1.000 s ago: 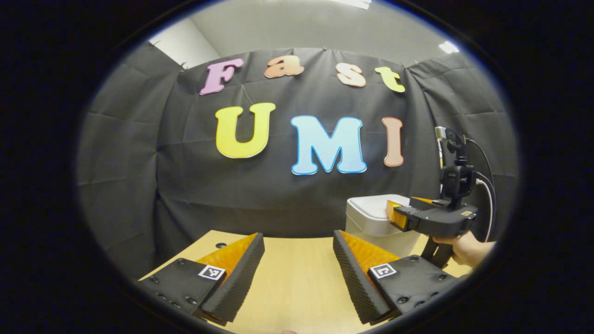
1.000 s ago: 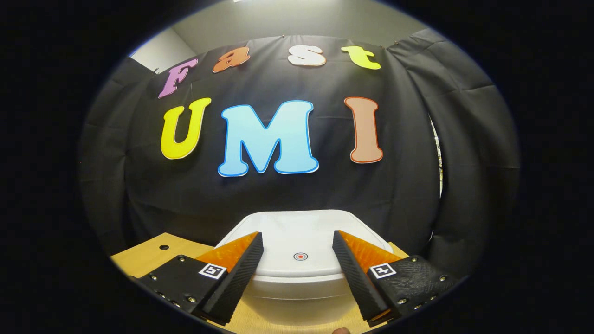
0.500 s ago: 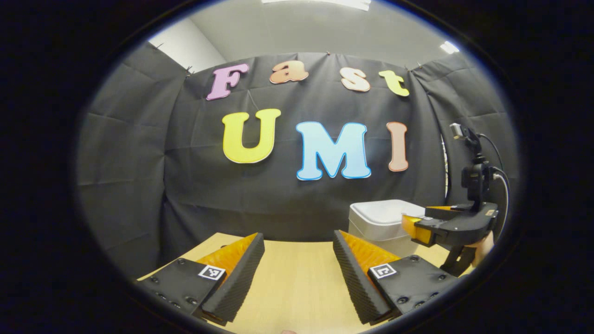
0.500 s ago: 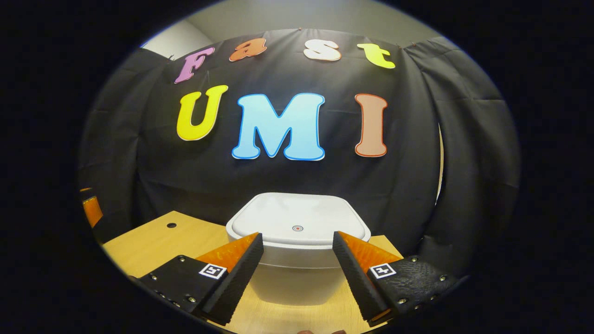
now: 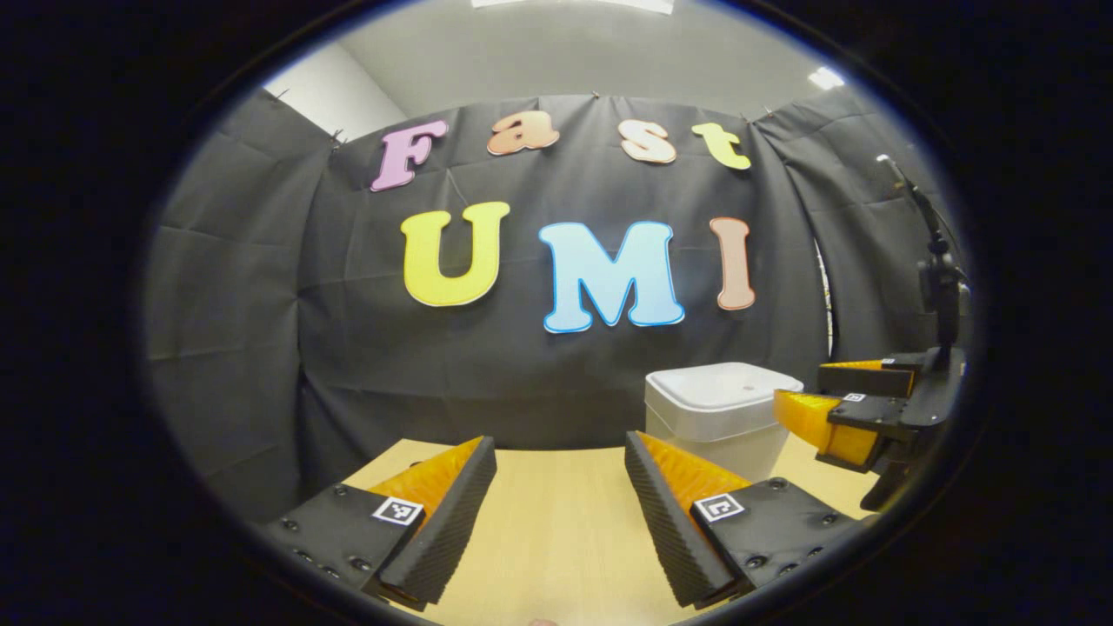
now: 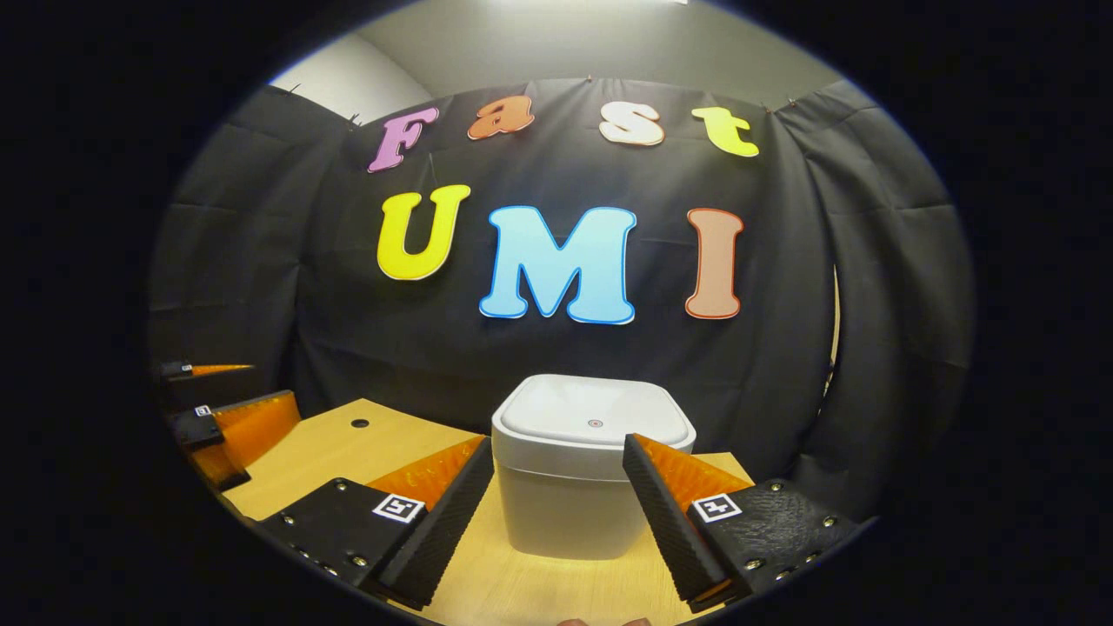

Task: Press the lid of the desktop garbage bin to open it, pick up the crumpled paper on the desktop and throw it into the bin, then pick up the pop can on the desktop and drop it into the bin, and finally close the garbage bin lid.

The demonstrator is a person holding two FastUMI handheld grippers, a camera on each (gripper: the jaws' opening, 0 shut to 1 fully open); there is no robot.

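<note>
Right gripper view: one wooden desktop (image 6: pixel 330 452), pale and wide, spread under and beyond the jaws. One white garbage bin (image 6: pixel 574 513) standing upright on it, straight ahead, just past the fingertips and seen between them, not touched by either. Squarish with rounded corners, long axis vertical. One lid (image 6: pixel 593 416) lying flat and closed on top, facing up, with one small round mark at its middle. Right gripper (image 6: pixel 556 452) with jaws spread wide, nothing between them, one square marker tag on each finger base. Far off to the left of these jaws, at the desktop's edge, left gripper (image 6: pixel 222 396), its two fingers apart and pointing toward the right.

Left gripper view: same desktop (image 5: pixel 556 530) running forward between the jaws. Same single bin (image 5: pixel 717 422) ahead and to the right of the right-hand finger, well apart from it, upright, lid (image 5: pixel 722 387) closed and level. Left gripper (image 5: pixel 556 452) with jaws spread wide, holding nothing, bare wood between the fingers. Further right, beside the bin, right gripper (image 5: pixel 804 396) with its two fingers parted and pointing left toward the bin, short of it and not touching. One camera mast with a cable rising above that gripper's body.

Counted in all: one desktop, one bin, one lid, two grippers.
</note>
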